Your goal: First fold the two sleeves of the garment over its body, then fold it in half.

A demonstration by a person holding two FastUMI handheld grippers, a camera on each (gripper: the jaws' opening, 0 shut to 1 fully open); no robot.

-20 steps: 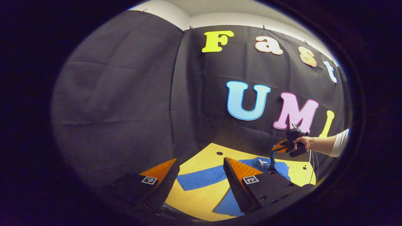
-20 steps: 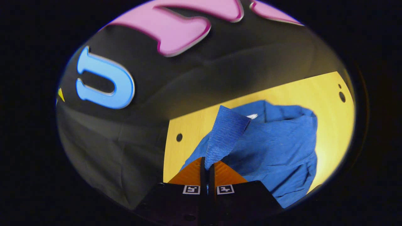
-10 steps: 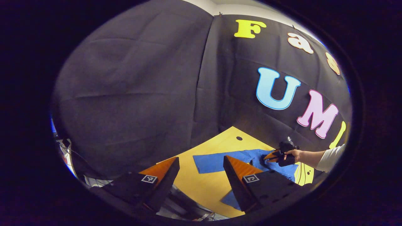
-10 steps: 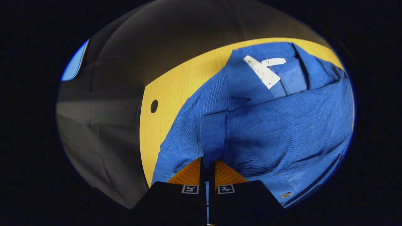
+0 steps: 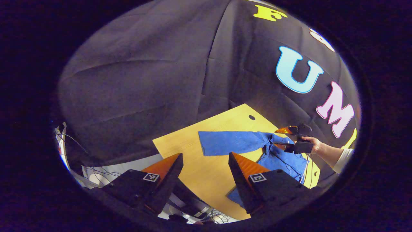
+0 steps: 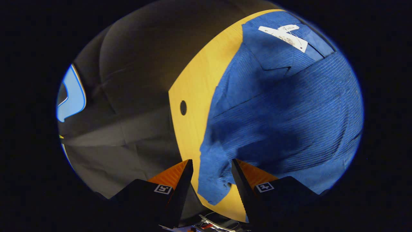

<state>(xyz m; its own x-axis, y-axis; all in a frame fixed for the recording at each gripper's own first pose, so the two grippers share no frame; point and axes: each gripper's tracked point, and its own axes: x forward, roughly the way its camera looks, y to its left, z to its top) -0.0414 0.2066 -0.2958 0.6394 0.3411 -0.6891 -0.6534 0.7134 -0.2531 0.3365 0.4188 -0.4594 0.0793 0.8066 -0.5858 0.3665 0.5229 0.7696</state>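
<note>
Right gripper view: the blue garment [image 6: 283,106] lies on the yellow table [image 6: 193,96], its ribbed cloth rumpled, with a white tag [image 6: 283,35] near the collar at the far end. One sleeve [image 6: 214,167] lies folded over the body, its cuff end just ahead of my right gripper [image 6: 211,170], whose fingers stand apart and hold nothing. A round hole [image 6: 183,107] marks the bare tabletop beside the garment. Left gripper view: the same garment [image 5: 276,158] sits toward the far right of the table [image 5: 196,167], and its other sleeve [image 5: 228,143] stretches flat across the wood, well apart from my left gripper [image 5: 206,170]. That gripper's fingers are spread wide and empty, above the near table edge. My right gripper [image 5: 285,138] hangs over the garment's body, held by my hand [image 5: 313,145]. Loose cables [image 5: 206,216] lie below the table edge.
</note>
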